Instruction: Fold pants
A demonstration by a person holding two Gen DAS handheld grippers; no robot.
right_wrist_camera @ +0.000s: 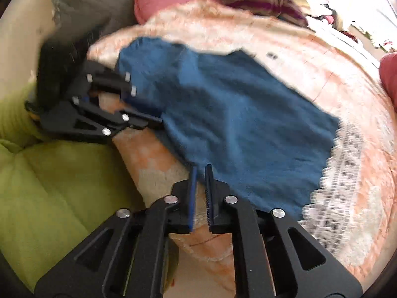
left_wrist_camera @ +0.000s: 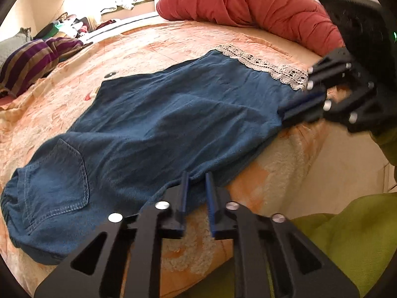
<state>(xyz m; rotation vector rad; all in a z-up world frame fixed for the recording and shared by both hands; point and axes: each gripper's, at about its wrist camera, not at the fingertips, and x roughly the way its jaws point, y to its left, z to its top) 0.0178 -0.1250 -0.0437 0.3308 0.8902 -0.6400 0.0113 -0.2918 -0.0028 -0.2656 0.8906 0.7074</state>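
Blue denim pants [left_wrist_camera: 153, 124] with a white lace hem [left_wrist_camera: 268, 68] lie across an orange bedspread [left_wrist_camera: 153, 42]. A back pocket [left_wrist_camera: 59, 173] faces up near the waist end at the left. My left gripper [left_wrist_camera: 197, 180] is at the near edge of the pants, its jaws narrowly apart with the fabric edge between the tips. My right gripper [left_wrist_camera: 285, 110] shows at the right of the left wrist view, closed on the pants edge near the lace. In the right wrist view the right gripper [right_wrist_camera: 201, 170] pinches the pants [right_wrist_camera: 235, 124] edge, and the left gripper [right_wrist_camera: 156, 121] shows at the left.
A red bolster pillow [left_wrist_camera: 248, 2] lies at the far side of the bed. A striped purple cushion [left_wrist_camera: 32, 64] and piled clothes [left_wrist_camera: 67, 24] sit at the far left. My green-sleeved body [left_wrist_camera: 347, 236] is beside the bed's near edge [left_wrist_camera: 273, 173].
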